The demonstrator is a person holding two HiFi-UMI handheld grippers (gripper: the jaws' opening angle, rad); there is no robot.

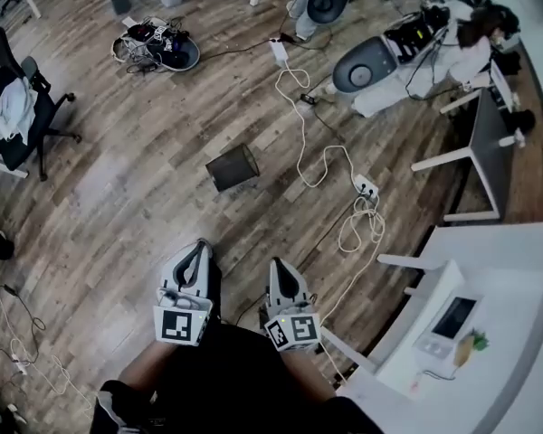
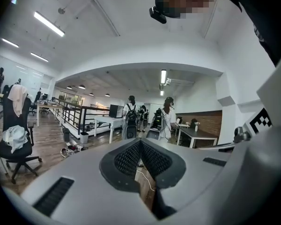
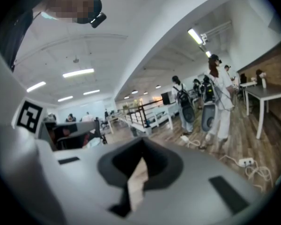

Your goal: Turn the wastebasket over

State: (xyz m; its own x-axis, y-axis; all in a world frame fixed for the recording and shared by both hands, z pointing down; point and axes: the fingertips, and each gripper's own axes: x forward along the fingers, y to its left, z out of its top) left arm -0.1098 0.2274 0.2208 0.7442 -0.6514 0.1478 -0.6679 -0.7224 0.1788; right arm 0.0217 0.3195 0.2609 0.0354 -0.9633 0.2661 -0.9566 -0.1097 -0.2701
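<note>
The dark wastebasket (image 1: 233,167) sits mid-frame on the wood floor (image 1: 136,215), and its opening is hard to make out. It lies well above the left gripper (image 1: 199,247) and right gripper (image 1: 279,265), both with fingers pressed together, holding nothing.

Black office chair (image 1: 20,116), white cable (image 1: 301,129) — power strip (image 1: 366,186) on wood floor (image 1: 145,206)

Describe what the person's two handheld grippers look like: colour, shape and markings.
Both the left gripper and the right gripper have pale grey shells that taper to a point. Each carries a cube with black-and-white square markers at its rear. The fingers have dark pads with a fine ribbed texture. The person wears dark clothing.
</note>
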